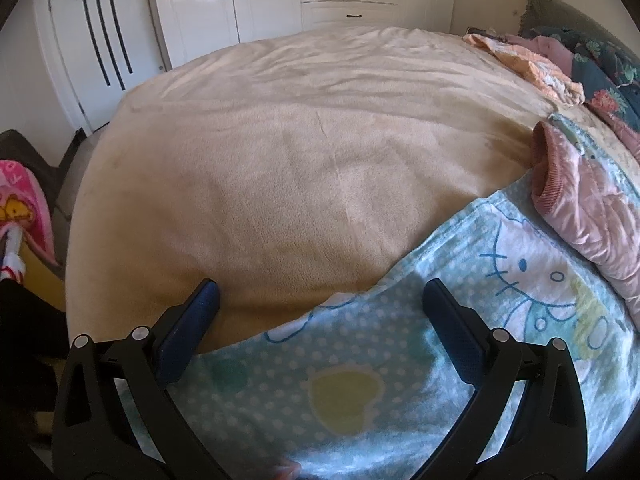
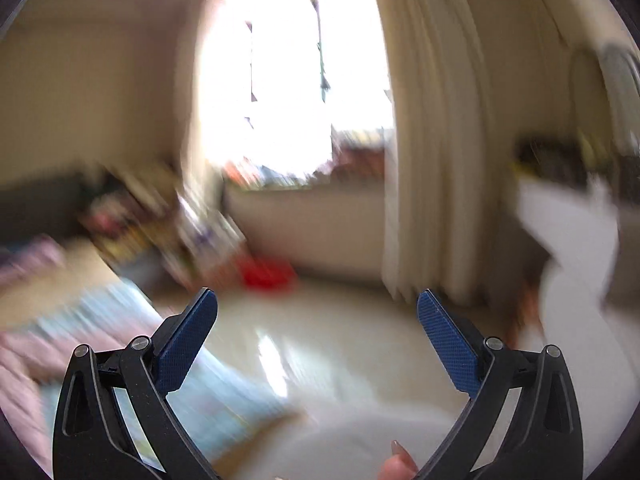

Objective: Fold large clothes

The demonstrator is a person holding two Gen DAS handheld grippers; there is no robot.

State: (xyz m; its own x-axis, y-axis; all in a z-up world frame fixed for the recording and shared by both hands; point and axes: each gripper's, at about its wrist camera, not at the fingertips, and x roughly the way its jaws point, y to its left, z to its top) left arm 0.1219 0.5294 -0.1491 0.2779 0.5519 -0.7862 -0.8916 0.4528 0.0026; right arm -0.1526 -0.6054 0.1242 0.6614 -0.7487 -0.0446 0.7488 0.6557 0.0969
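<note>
Left claw point(image 1: 320, 300) spread w/ nothing held, over fluffy polka-dot blanket point(image 1: 400, 360); right claw point(image 2: 318, 308) spread too.

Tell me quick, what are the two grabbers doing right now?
Left gripper: open, holding nothing, over the blue blanket.
Right gripper: open, holding nothing.

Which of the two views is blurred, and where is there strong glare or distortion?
Right wrist view: heavy motion blur over the whole room, only the right tool stays sharp; the window is blown out white, with glare on the floor. Left wrist view: sharp, evenly lit; fisheye bends the bed into a dome; the blue cartoon blanket is clear.
</note>
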